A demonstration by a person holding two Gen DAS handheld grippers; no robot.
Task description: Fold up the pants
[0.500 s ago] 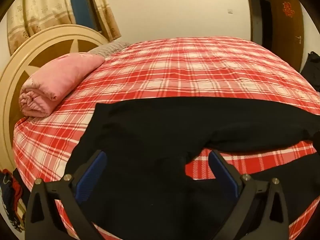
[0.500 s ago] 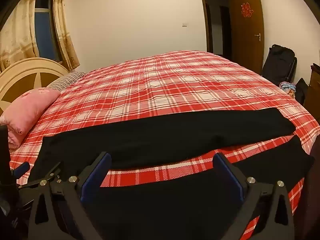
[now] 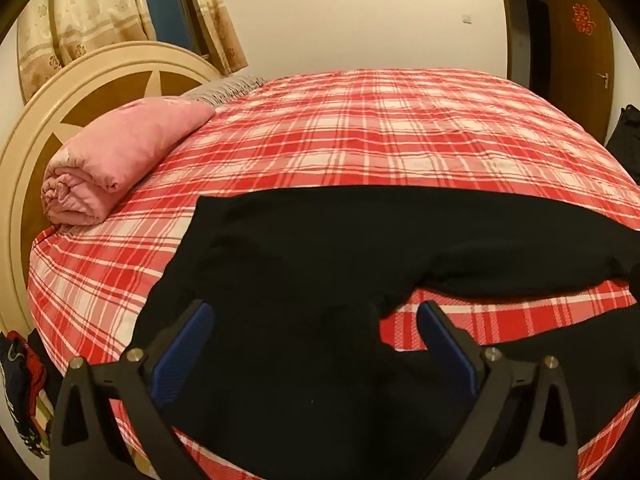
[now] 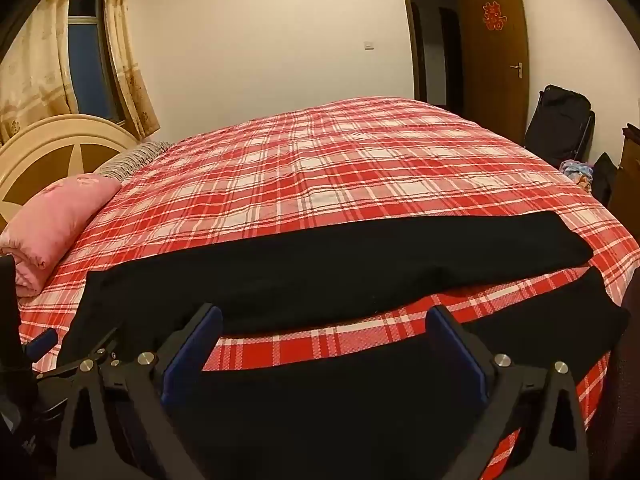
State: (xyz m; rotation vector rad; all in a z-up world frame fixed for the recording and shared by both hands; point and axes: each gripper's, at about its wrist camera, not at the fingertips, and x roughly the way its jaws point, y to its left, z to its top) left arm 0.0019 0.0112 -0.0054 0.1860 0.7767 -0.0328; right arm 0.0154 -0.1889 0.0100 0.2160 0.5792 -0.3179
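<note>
Left wrist view: black pants [image 3: 320,248] lie spread on the bed [image 3: 400,128], legs apart — unfolded; both grippers' fingers [image 3: 184,344] wide, empty.

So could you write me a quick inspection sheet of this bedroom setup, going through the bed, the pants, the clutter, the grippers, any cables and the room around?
Surface: bed with red plaid cover, smooth.
Job's things: black pants spread flat across the near edge, legs apart, plaid showing between them; not yet folded.
Clutter: rolled pink quilt by the headboard; clothes on the floor at left.
Grippers: left gripper and right gripper both wide open over the pants, holding nothing.
Cables: nothing seen.
Surroundings: curtains, open wooden door, black bag by the wall.
</note>
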